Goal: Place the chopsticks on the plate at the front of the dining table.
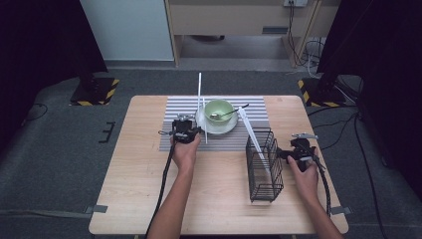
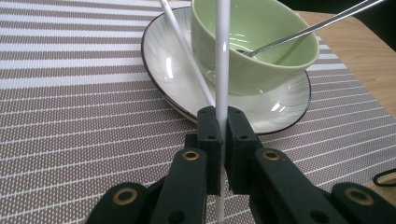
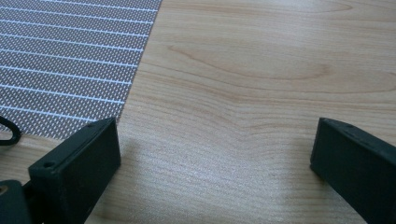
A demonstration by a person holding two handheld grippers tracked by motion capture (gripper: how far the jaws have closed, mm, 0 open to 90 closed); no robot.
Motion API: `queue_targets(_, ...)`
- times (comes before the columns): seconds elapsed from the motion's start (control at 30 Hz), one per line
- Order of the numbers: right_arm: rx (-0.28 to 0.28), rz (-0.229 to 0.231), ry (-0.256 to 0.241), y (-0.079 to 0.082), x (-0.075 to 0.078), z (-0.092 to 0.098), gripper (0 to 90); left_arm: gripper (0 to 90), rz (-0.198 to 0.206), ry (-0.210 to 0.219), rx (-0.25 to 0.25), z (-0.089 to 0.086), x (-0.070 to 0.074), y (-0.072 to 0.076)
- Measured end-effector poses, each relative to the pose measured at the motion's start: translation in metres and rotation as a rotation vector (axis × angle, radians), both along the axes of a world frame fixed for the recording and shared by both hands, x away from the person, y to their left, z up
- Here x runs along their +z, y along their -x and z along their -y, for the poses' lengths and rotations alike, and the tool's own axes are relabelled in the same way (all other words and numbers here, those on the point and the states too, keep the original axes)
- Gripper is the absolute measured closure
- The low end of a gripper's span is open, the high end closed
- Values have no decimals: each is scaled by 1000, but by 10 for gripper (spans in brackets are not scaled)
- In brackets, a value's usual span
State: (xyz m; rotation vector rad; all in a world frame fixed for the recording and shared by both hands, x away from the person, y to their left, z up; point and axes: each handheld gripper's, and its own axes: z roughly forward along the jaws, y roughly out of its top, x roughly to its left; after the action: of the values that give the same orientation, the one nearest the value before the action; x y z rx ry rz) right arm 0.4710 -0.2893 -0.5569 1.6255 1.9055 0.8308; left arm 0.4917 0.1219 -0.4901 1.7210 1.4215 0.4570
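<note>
Left tongs [image 2: 219, 135]: clamped on white chopstick [image 2: 222, 70], beside green bowl [image 2: 254, 44]. Right tongs [image 3: 215, 163]: wide, empty. Advice: keep stick upright, carry to wire basket [image 1: 263, 167].

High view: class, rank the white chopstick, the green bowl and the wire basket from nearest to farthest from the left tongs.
1. White chopstick: clamped in the left tongs.
2. Green bowl: just right of them, on the plate.
3. Wire basket: farthest, toward the table's right side.
</note>
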Motion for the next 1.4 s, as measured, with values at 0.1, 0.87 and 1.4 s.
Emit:
queue_targets(0.1,0,0,0,0,0,0,17,859,-10,2,2,-2,-2,-1)
queue_targets(0.87,-2,0,0,0,0,0,16,859,-36,-20,20,-7,-8,0)
queue_targets(1.4,-4,0,0,0,0,0,16,859,-53,-13,52,-14,-14,1)
